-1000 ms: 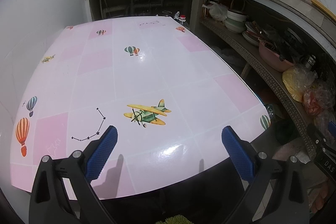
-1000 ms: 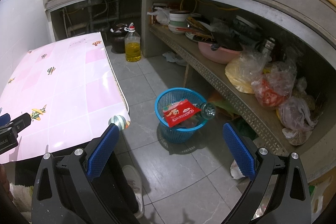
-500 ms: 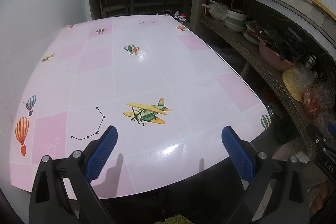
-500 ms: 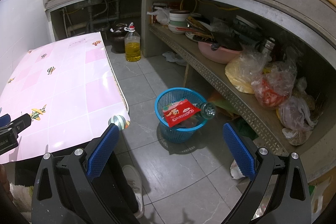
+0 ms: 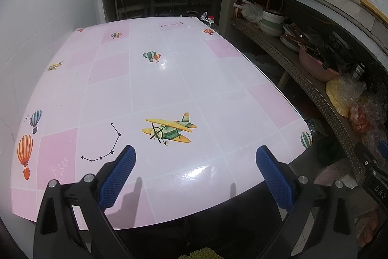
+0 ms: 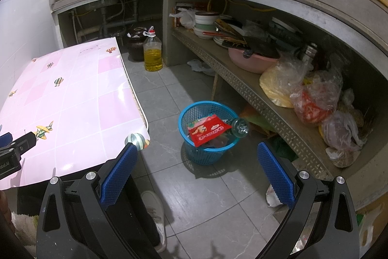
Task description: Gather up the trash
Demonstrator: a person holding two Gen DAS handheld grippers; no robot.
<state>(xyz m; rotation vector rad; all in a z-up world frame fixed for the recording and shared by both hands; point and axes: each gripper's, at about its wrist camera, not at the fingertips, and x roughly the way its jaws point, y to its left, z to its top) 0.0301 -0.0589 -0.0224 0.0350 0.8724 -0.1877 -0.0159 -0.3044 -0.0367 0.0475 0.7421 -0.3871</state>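
With nothing shifted across the last second, both tools hold as before: left tool (image 5: 195, 162) spread wide over the bare pink bench (image 5: 169, 79), right tool (image 6: 197, 160) equally wide and empty above the floor. Red wrapper (image 6: 208, 129) and clear bottle (image 6: 238, 127) already lodged in the blue basket (image 6: 189, 113); collection probably finished.

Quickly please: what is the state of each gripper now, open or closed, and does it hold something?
Left gripper: open, holding nothing, over the pink table.
Right gripper: open, holding nothing, above the floor near the blue basket.
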